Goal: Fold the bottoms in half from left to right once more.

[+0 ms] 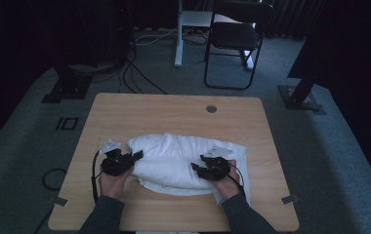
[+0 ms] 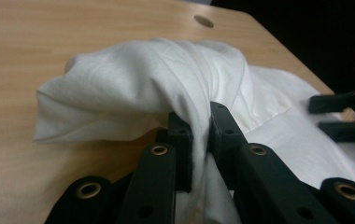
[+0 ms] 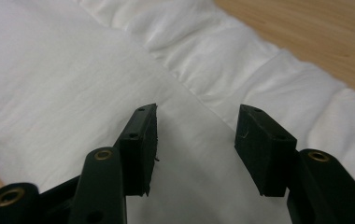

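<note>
The left hand-held gripper [image 2: 200, 135] has its jaws drawn nearly together, pinching a gathered fold of the white cloth [image 2: 166, 88] between them; the fabric runs up out of the narrow gap and bunches into a raised hump just ahead of the jaw tips. In the high view this left hand-held gripper [image 1: 135, 157] sits at the cloth's left end, touching it.

The right hand-held gripper [image 3: 196, 140] stands spread wide, its two black jaws well apart with nothing between them, hovering over or resting on a smooth flat stretch of the cloth [image 3: 63, 84]; whether the tips press the fabric cannot be told. In the high view the right hand-held gripper [image 1: 197, 168] lies on the cloth's right part, opposite the left one.

The cloth [image 1: 174, 161] lies between and under both grippers, on the near half of the counter [image 1: 174, 112]. It is soft, white and thin, wrinkled where gathered, with a puffy rolled ridge along its far side. The counter is pale wood-grain with rounded corners and a small round hole [image 1: 211, 108] beyond the cloth. The jaws are matte black blocks with brass-coloured rivets.
</note>
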A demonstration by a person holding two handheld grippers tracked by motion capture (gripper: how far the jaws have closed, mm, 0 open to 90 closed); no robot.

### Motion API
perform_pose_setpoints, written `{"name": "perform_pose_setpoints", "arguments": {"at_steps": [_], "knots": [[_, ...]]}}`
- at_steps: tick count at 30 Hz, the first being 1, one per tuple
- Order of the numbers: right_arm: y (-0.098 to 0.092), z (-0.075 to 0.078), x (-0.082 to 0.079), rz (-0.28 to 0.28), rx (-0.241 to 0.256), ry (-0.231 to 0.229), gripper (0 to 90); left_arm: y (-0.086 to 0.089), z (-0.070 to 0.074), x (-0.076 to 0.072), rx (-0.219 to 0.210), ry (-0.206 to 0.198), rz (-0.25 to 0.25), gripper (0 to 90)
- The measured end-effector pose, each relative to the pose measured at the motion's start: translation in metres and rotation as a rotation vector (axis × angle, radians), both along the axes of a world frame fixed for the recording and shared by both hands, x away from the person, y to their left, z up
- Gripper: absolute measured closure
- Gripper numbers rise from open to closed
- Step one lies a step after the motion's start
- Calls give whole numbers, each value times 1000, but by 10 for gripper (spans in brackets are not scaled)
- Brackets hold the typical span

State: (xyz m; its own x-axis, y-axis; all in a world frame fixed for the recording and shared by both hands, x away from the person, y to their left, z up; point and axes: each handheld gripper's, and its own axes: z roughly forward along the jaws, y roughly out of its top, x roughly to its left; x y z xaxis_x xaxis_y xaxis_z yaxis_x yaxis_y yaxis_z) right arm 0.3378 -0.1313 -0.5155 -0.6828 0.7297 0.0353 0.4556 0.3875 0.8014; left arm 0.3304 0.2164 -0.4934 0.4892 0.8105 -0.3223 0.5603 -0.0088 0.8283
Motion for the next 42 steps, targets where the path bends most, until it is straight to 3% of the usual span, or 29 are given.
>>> {"name": "perform_pose_setpoints", "arguments": {"at_steps": [9,15,17,22,29,31,34,37,41,42], "knots": [[23,-22,9,23,-103,45,477,-10,28,1,0,-73,-43,823],[42,-29,14,30,-116,60,485,-25,52,3,-12,-139,-86,833],[46,-30,16,32,-109,64,485,-29,57,4,8,-150,-88,833],[53,-30,18,28,-103,64,485,-29,57,7,-7,-138,-88,835],[50,-26,17,38,-96,67,465,-27,58,7,-14,-143,-88,836],[39,-15,13,48,-48,47,417,-24,57,7,-13,-144,-86,836],[21,-5,5,22,-50,-3,407,-21,57,7,-12,-141,-84,836],[6,-12,2,-11,-96,8,381,-20,57,7,-28,-142,-83,837],[4,-25,4,-20,-78,38,379,-25,61,8,-29,-152,-103,837],[11,-28,7,-23,-87,37,381,-26,63,9,-27,-156,-111,838]]}}
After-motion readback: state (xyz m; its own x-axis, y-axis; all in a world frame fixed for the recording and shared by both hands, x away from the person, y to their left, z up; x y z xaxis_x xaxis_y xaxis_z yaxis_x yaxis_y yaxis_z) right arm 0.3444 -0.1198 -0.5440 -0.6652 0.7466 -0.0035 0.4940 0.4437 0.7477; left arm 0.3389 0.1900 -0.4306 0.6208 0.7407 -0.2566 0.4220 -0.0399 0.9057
